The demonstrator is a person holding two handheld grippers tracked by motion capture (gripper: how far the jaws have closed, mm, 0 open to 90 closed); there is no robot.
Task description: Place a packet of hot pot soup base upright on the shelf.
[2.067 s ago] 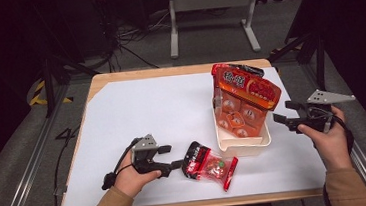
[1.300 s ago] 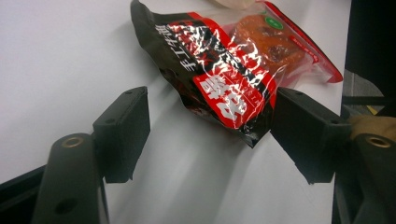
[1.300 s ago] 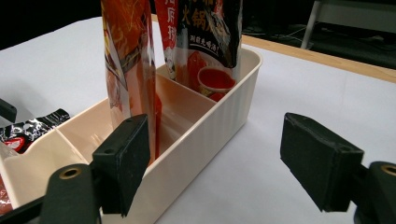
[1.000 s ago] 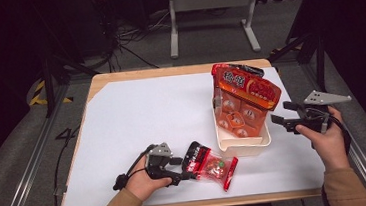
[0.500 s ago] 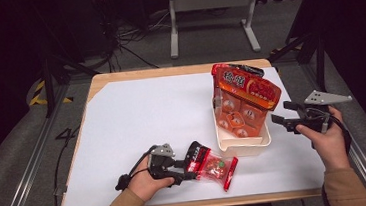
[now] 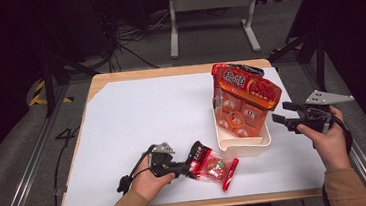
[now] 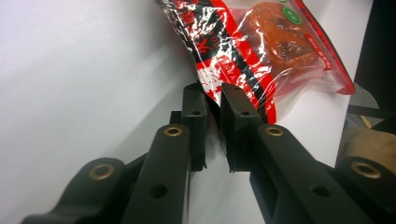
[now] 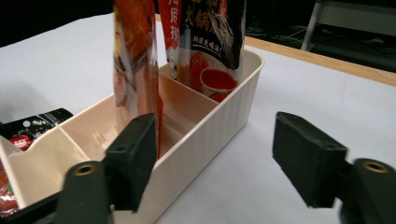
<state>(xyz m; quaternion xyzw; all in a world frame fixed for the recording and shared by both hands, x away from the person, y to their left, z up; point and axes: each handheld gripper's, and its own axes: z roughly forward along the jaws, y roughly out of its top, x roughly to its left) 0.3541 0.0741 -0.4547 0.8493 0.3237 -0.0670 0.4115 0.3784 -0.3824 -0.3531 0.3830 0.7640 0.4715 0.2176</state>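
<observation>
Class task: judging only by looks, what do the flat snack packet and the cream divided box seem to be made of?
Snack packet: thin glossy plastic film, probably; it crinkles, glints, and a clear window shows the contents. Cream box: likely moulded matt plastic, with ribbed walls.

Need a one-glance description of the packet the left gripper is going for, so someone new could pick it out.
Start at the white sheet on the table and find the cream divided bin near its right edge. Just in front of that bin, toward the person, the snack packet lies flat, one end pinched in the left gripper. Unlike the tall orange pouches standing in the bin, it is small, clear with red-and-black print, and lies alone.
</observation>
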